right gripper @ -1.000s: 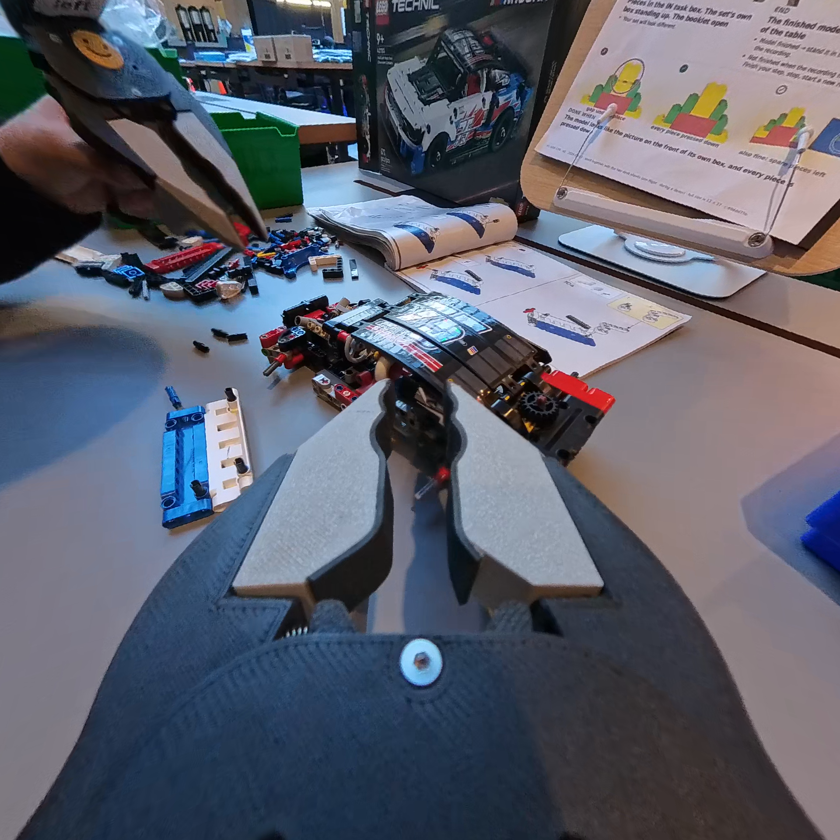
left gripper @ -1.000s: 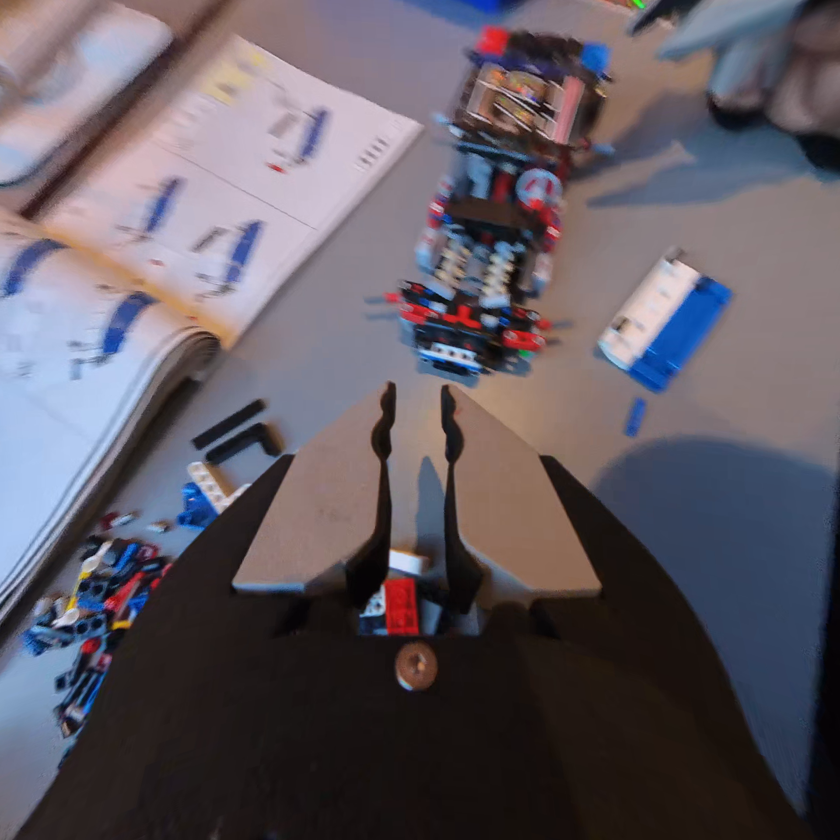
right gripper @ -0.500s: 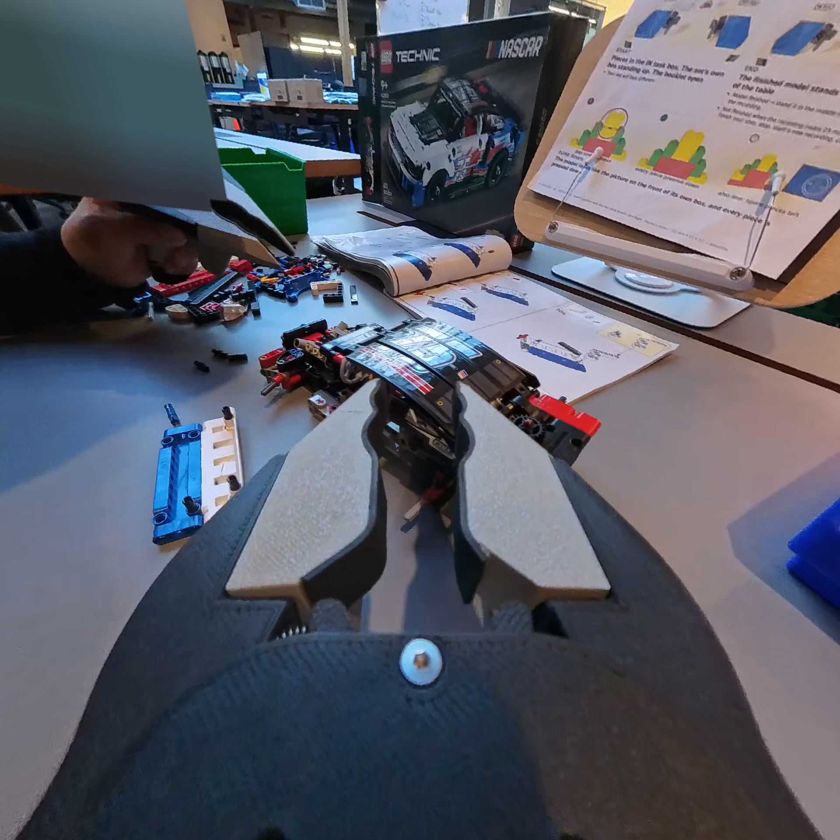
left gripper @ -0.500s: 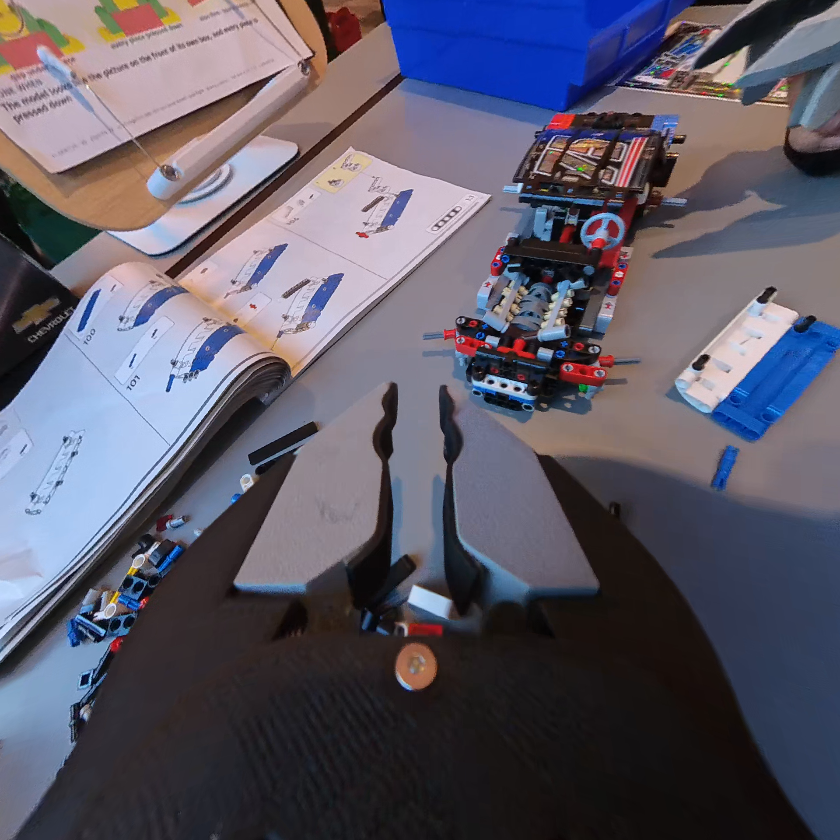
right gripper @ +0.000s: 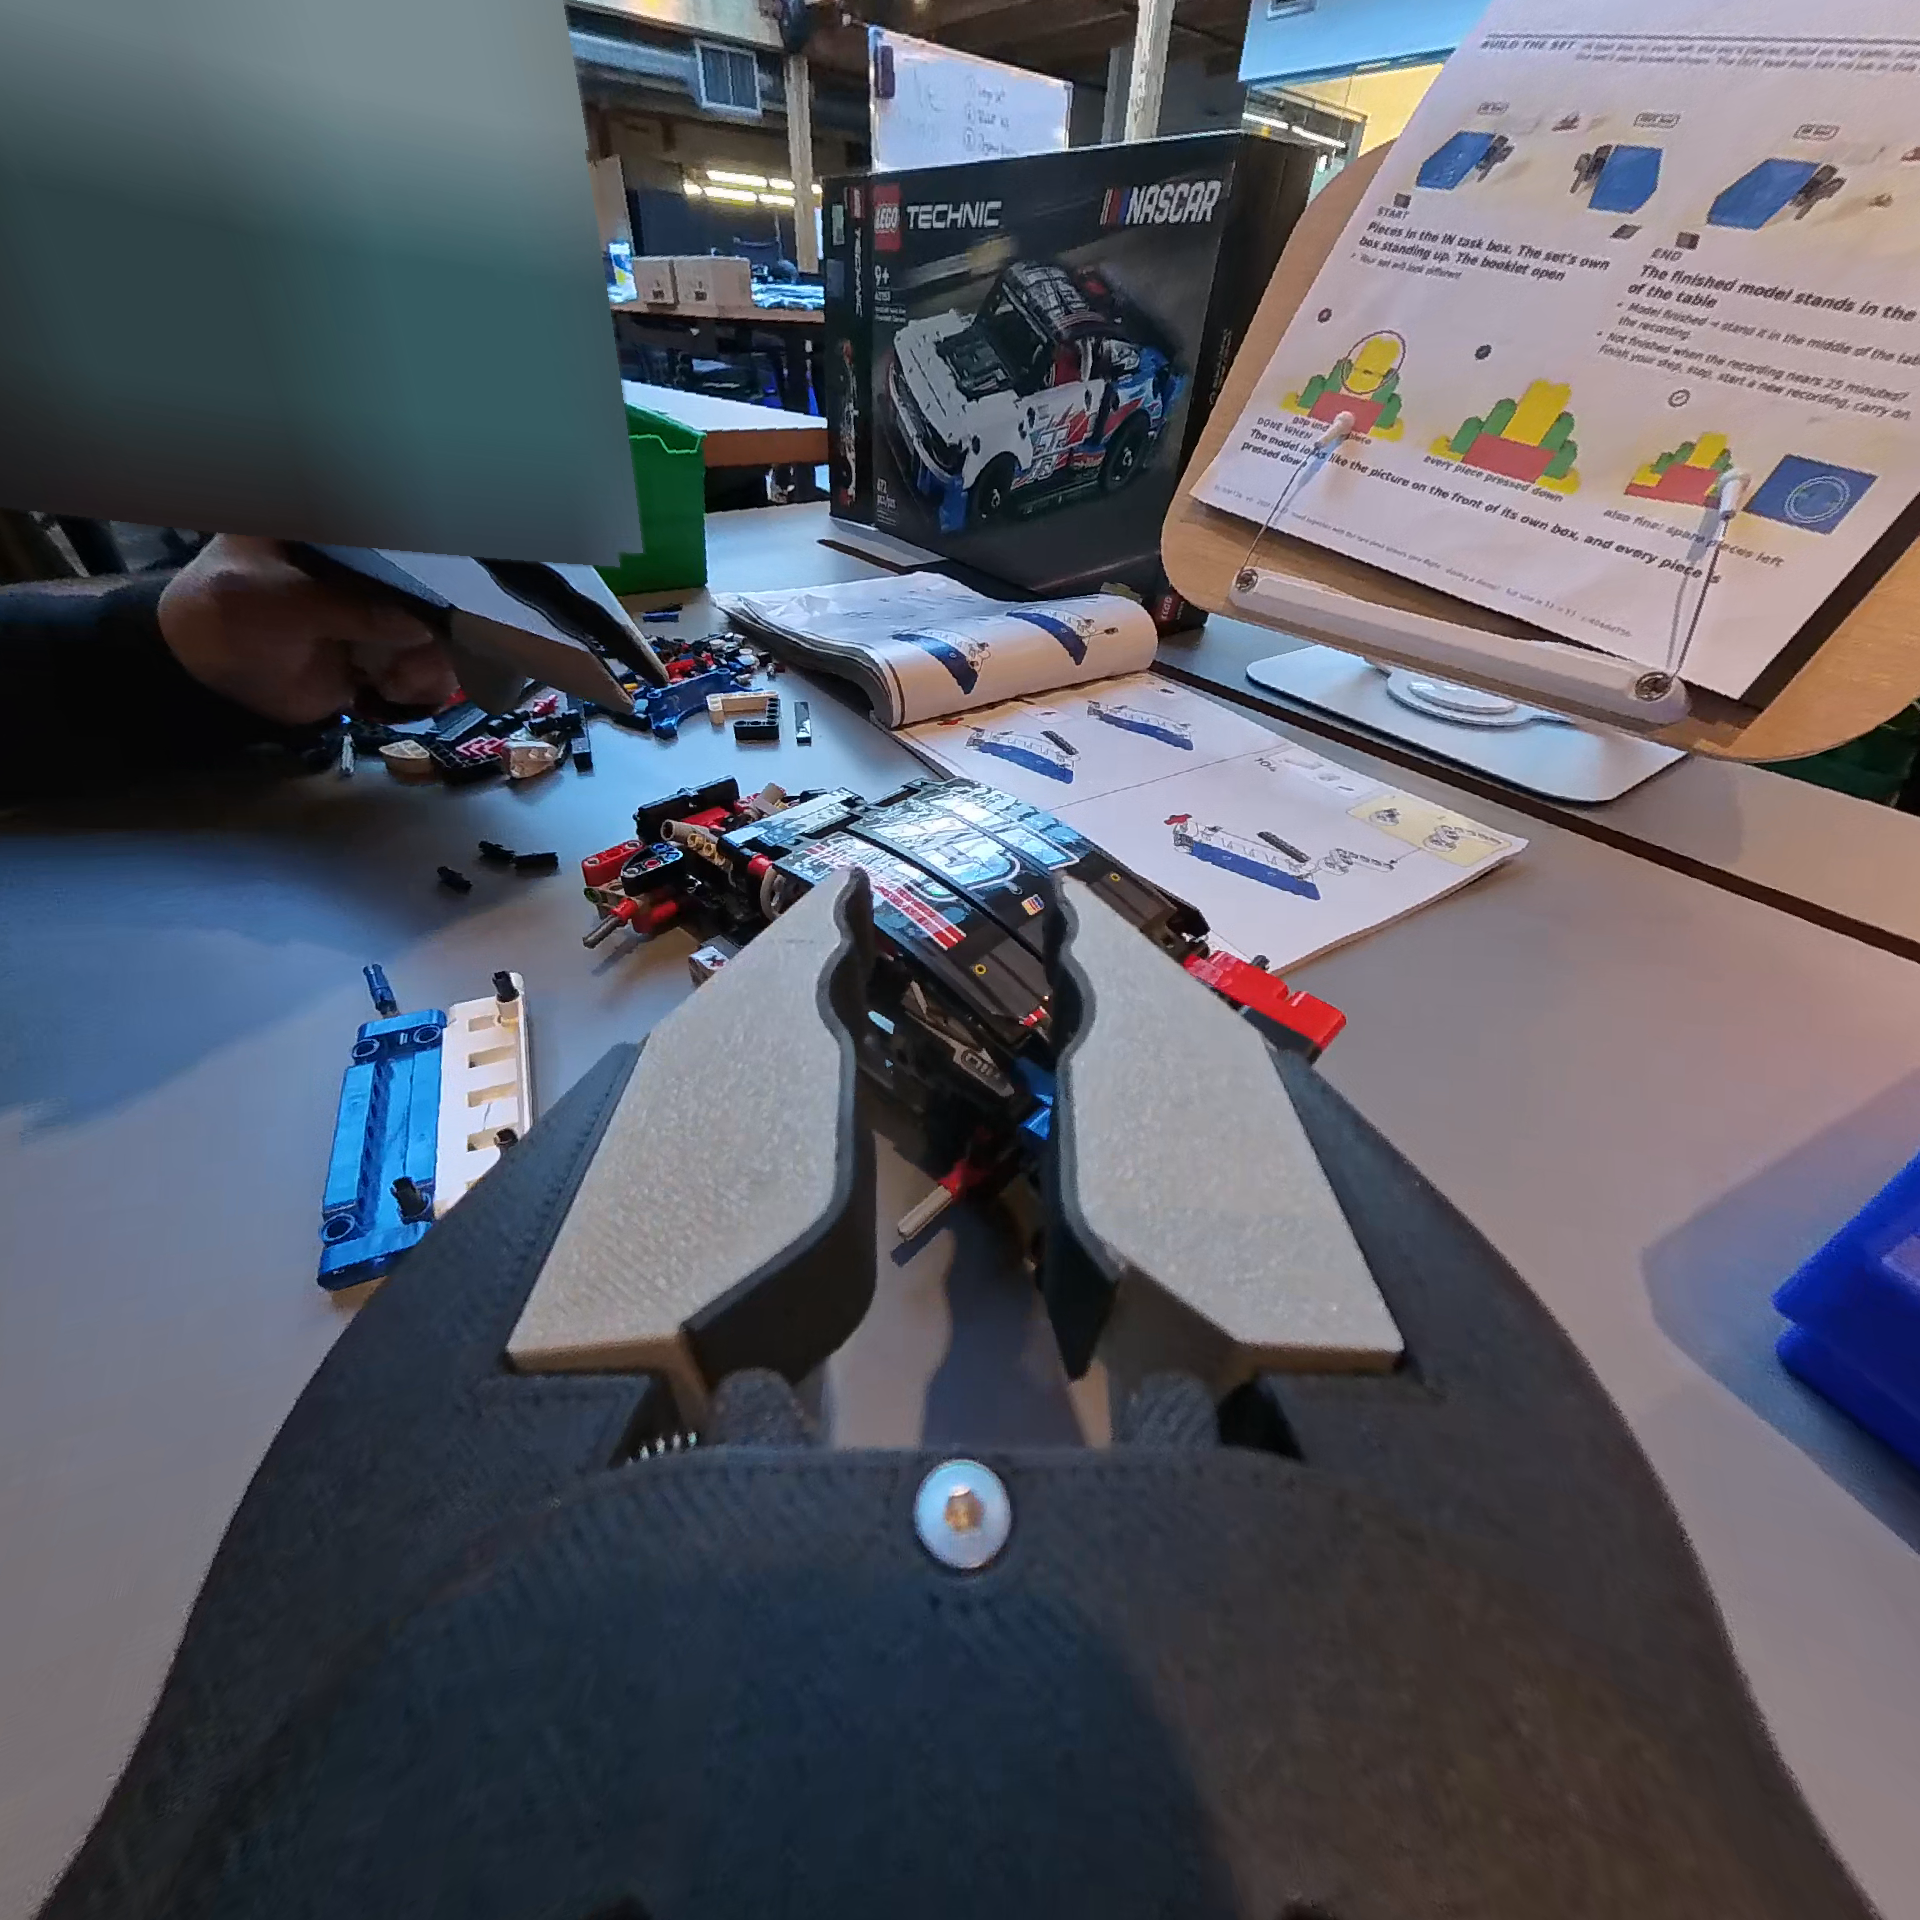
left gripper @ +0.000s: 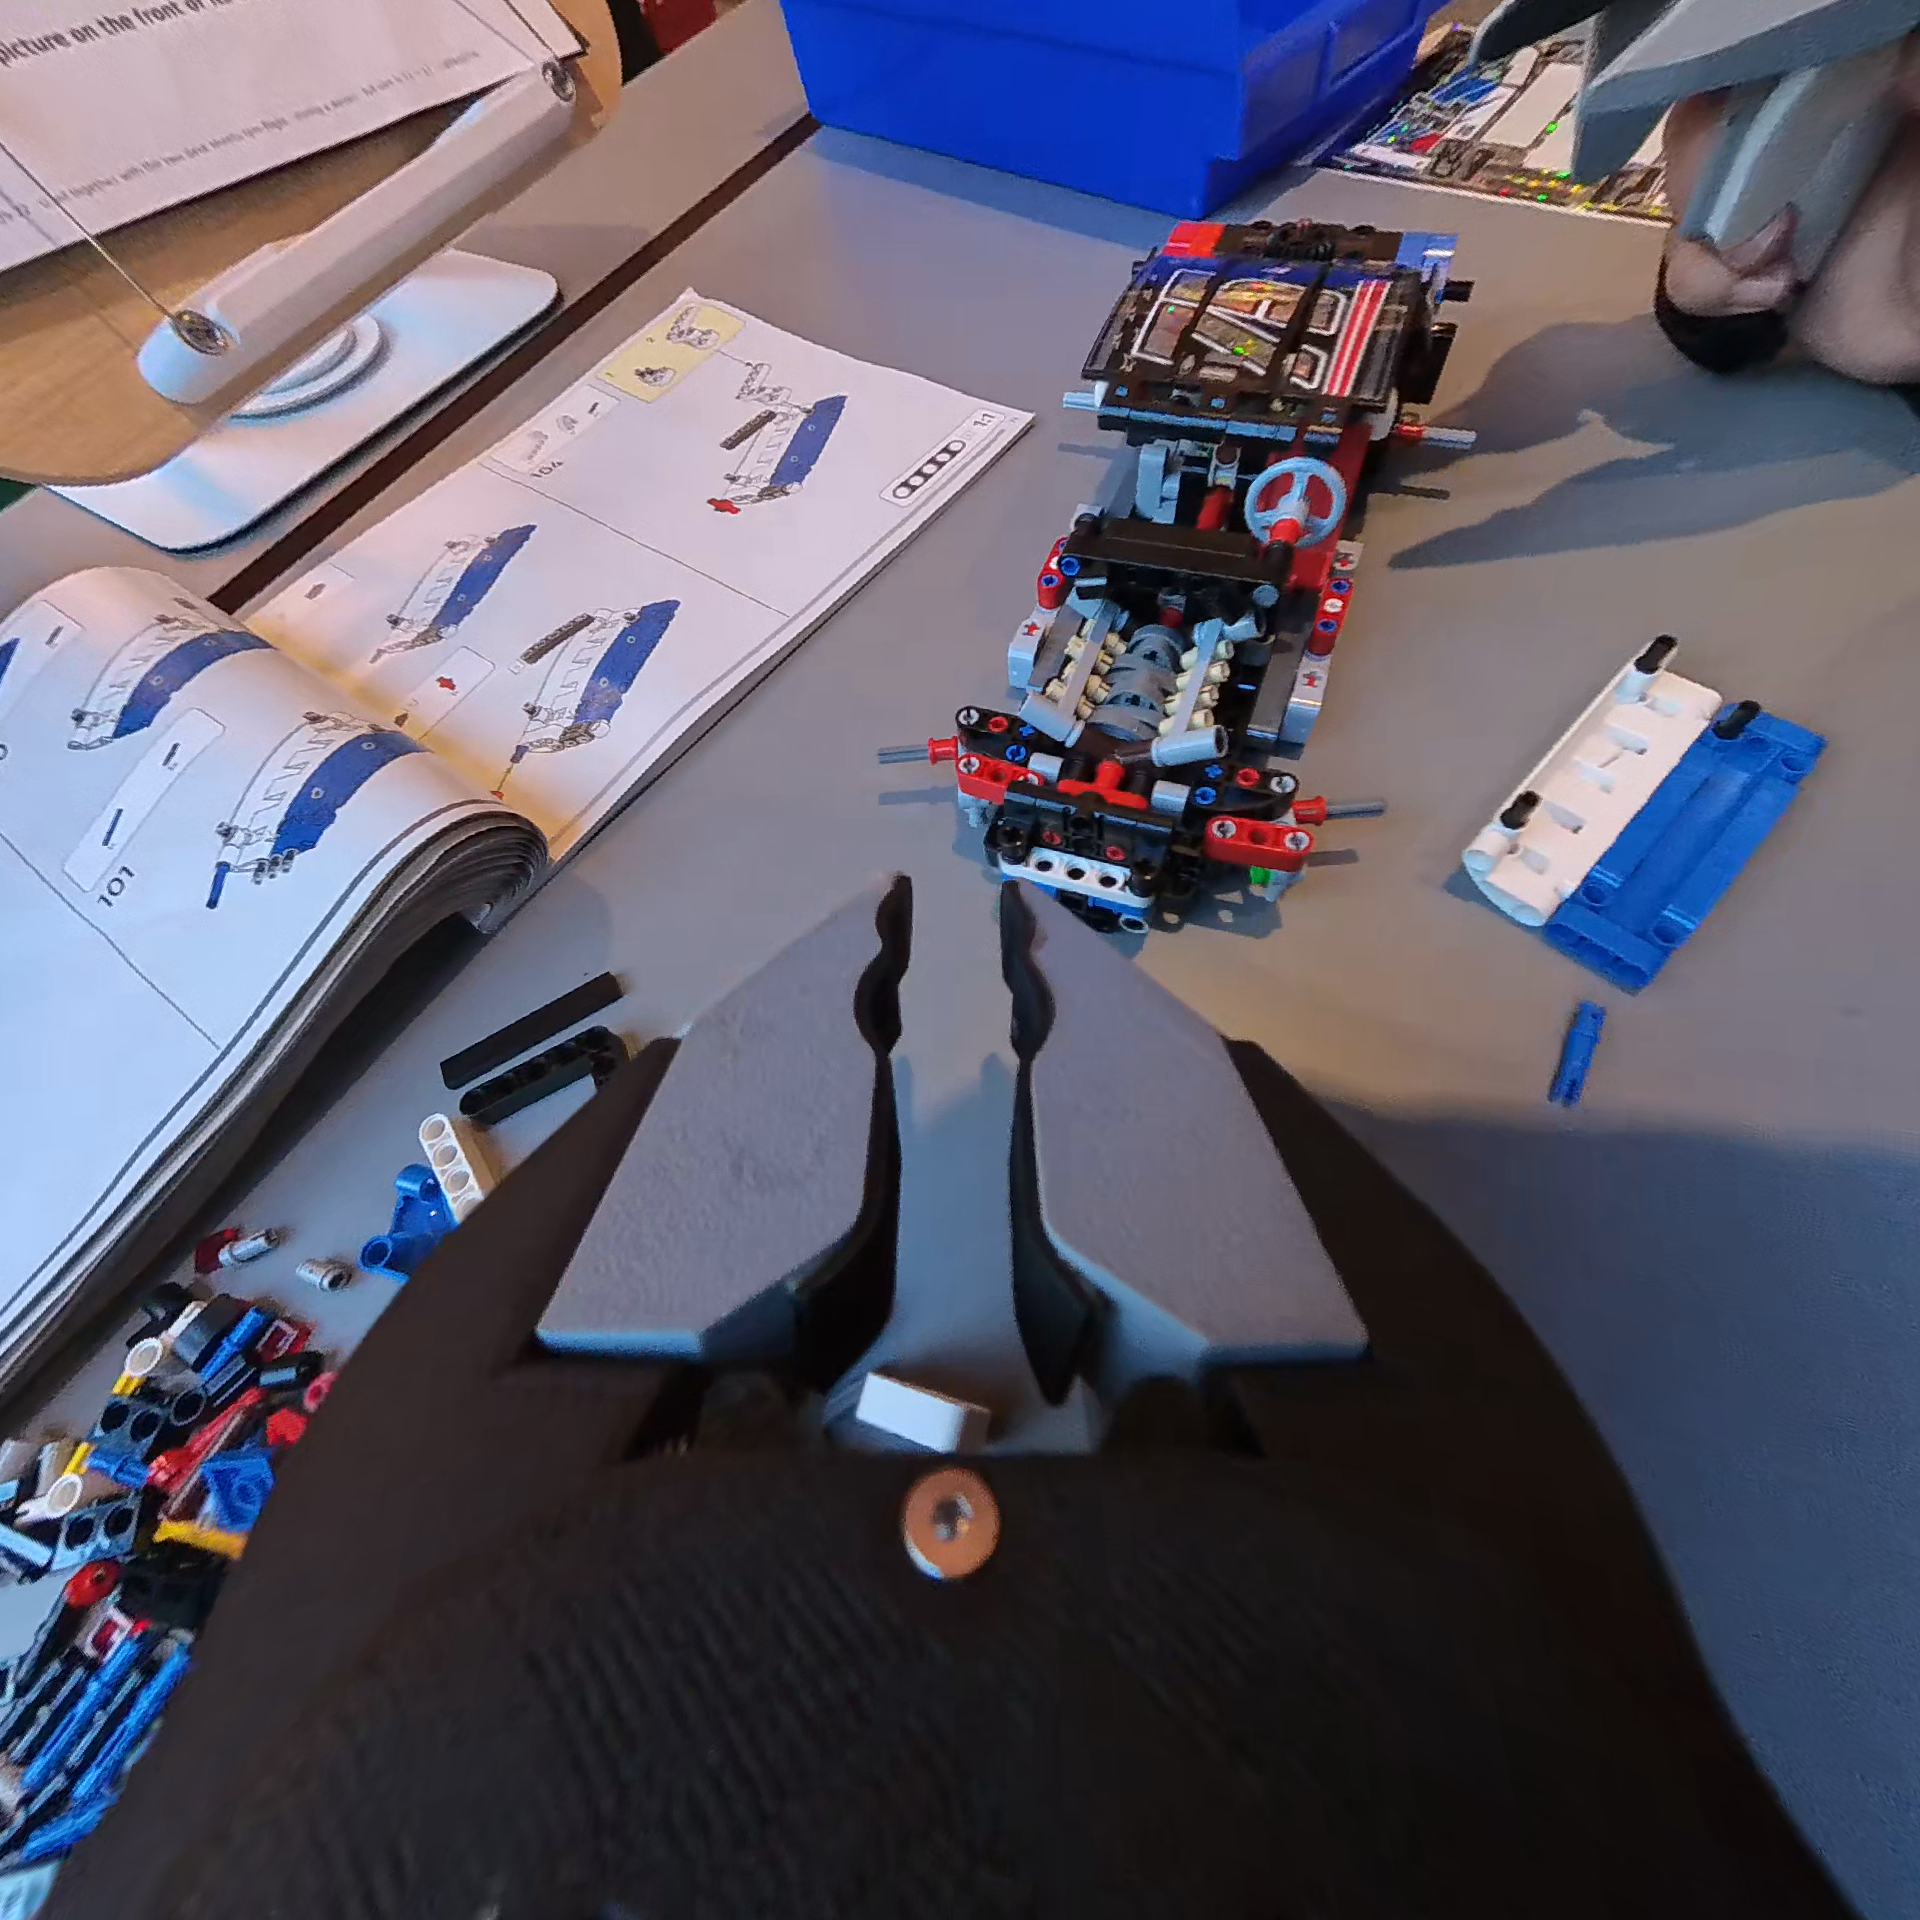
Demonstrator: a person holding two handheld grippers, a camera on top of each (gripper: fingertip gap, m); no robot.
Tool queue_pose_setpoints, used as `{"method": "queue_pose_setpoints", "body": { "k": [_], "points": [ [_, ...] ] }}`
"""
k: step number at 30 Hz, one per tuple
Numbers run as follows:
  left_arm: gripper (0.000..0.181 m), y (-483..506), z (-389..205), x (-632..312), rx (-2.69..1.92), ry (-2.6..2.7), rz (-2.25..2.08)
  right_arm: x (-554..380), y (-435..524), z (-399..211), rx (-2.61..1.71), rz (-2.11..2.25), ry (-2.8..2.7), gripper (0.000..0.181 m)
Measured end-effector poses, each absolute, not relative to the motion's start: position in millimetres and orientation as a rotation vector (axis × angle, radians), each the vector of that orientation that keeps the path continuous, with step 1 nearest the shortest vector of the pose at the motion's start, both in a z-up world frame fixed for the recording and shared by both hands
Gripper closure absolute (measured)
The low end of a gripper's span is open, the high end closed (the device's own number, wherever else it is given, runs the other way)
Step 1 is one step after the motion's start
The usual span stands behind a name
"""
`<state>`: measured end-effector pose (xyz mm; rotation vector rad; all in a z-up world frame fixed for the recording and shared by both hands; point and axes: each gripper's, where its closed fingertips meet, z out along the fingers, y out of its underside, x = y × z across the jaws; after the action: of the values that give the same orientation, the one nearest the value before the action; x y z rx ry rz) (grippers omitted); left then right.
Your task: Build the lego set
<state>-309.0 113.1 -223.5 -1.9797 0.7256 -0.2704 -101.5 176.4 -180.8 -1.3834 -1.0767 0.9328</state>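
The blue bin (left gripper: 1091, 94) sits at 12 o'clock in the left wrist view, beyond the car; its contents are hidden. In the right wrist view its corner (right gripper: 1860, 1309) shows at 3 o'clock.

The left gripper (left gripper: 951, 899) hangs above the grey table (left gripper: 1558, 1299) with a narrow gap between its tips and nothing held; its flat grey fingers (left gripper: 748, 1174) have wavy black inner edges. Just past the tips, at 12 o'clock, lies the half-built lego car (left gripper: 1184, 623), its front end nearest. At 8 o'clock a heap of small loose pieces (left gripper: 135, 1455) spreads out, with the open instruction booklet (left gripper: 468, 644) at 10 o'clock. A flat blue-and-white panel (left gripper: 1642, 821) lies at 2 o'clock, a small blue pin (left gripper: 1576, 1051) close before it.

The right gripper (right gripper: 956, 914) stands moderately open, its textured fingers (right gripper: 727, 1143) straddling the car's rear (right gripper: 935, 873); whether they touch it cannot be told. The panel (right gripper: 426, 1112) lies at 9 o'clock. Farther, at 10 o'clock, the left gripper (right gripper: 613, 675) points down into the pieces (right gripper: 499, 727). The set's box (right gripper: 1029, 343) stands upright at 12 o'clock, beside a wooden stand holding a printed sheet (right gripper: 1621, 343) at 1 o'clock.
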Motion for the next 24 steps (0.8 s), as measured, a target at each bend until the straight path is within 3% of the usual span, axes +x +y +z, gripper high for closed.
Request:
{"method": "queue_pose_setpoints", "body": {
  "k": [24],
  "points": [
    [0.172, 110.6, -230.1, -302.0, -2.002, 0.773, -0.257, -104.2, 175.1, -179.9, -1.390, 0.971, -1.068, 0.148]
  ]
}}
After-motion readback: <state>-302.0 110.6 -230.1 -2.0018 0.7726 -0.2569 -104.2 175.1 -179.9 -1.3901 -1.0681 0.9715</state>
